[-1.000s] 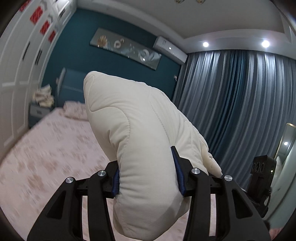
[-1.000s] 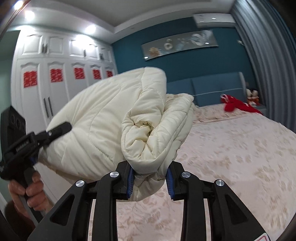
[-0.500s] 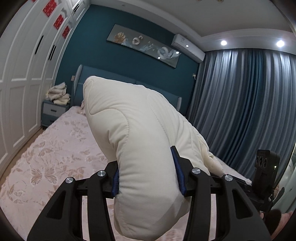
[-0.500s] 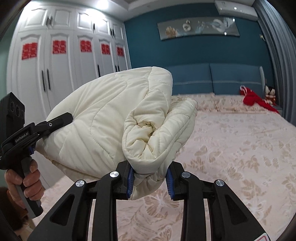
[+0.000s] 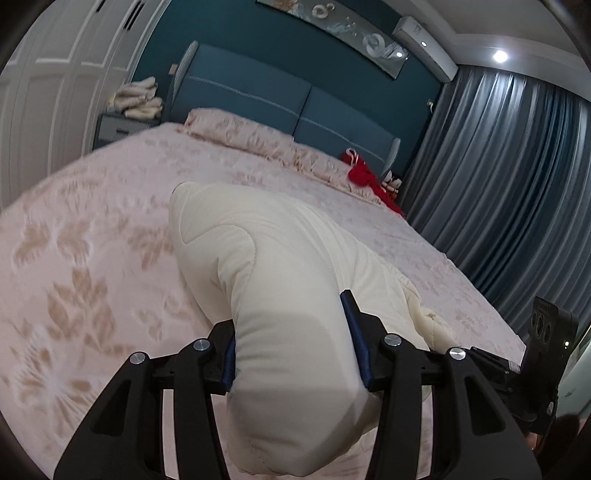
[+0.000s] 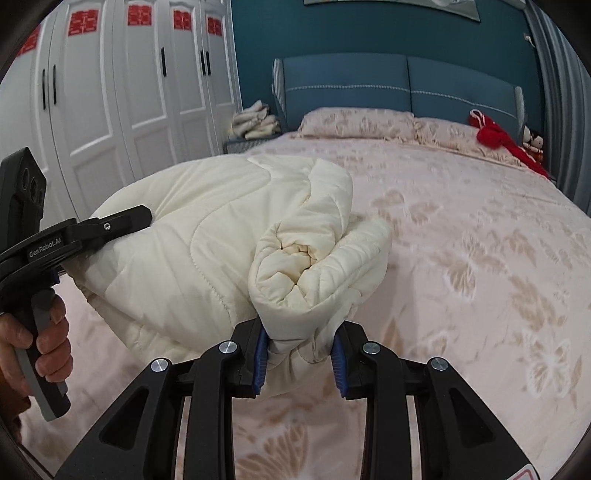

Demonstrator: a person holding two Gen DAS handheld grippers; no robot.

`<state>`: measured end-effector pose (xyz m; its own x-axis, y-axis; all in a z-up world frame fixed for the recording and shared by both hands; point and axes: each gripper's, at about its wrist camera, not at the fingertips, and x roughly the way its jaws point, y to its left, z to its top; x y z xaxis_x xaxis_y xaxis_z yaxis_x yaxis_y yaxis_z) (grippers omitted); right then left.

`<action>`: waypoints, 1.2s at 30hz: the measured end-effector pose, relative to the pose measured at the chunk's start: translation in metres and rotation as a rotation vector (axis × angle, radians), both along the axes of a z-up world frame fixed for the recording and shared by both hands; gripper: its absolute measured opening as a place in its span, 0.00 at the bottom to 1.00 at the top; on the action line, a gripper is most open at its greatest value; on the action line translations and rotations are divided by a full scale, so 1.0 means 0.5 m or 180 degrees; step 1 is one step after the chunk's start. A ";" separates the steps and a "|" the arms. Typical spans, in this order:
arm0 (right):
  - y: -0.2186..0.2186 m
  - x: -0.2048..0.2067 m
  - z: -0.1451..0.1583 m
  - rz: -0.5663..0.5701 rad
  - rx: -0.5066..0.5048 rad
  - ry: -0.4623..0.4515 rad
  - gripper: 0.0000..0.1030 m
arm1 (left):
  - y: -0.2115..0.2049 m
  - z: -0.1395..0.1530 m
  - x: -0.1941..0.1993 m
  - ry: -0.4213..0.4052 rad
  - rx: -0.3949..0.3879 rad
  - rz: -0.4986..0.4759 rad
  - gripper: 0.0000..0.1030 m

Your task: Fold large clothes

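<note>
Above the pink floral bedspread (image 6: pixel 480 240), both grippers clench the cream quilted padded jacket (image 6: pixel 207 251): left gripper (image 5: pixel 291 343), right gripper (image 6: pixel 299 354), bundle wedged between each pair of fingers.

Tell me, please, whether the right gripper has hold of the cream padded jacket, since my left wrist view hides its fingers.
Observer: Yes, the right gripper is shut on a rolled, bunched end of the cream padded jacket.
Operator: Thank you. How does my left gripper look from that side?
Observer: The left gripper pinches the smooth opposite end, so the jacket spans between the two.
Operator: Is anything on the wardrobe doors?
Observer: Red paper decals sit near the tops of the white wardrobe doors.
</note>
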<state>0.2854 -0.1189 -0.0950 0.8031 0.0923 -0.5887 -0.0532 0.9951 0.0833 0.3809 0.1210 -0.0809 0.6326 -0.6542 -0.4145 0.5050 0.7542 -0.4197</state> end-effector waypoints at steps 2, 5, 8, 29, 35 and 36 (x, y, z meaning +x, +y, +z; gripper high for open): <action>0.000 -0.002 -0.020 0.0019 0.0031 0.0047 0.31 | 0.008 -0.030 -0.009 0.0027 -0.0022 -0.0010 0.48; -0.003 -0.006 -0.038 0.0027 0.0102 0.0116 0.40 | 0.024 -0.068 -0.015 0.0183 -0.0024 0.0047 0.55; -0.013 -0.019 -0.041 0.0045 0.0256 0.0226 0.52 | 0.049 -0.107 -0.024 0.0426 -0.0008 0.0156 0.65; -0.002 0.008 0.001 -0.0354 0.0023 0.0603 0.09 | -0.057 0.043 -0.059 0.0812 0.1286 0.1022 0.74; -0.002 0.009 -0.056 -0.0337 -0.0001 0.0720 0.10 | -0.059 -0.034 -0.065 0.0913 0.1338 0.1054 0.80; -0.004 0.010 -0.063 -0.0352 0.0024 0.0723 0.10 | -0.056 -0.040 -0.066 0.0945 0.1304 0.1069 0.81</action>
<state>0.2905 -0.1207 -0.1266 0.6557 0.0164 -0.7548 0.0768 0.9931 0.0883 0.3480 0.0930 -0.1011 0.5957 -0.1886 -0.7808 0.1171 0.9820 -0.1479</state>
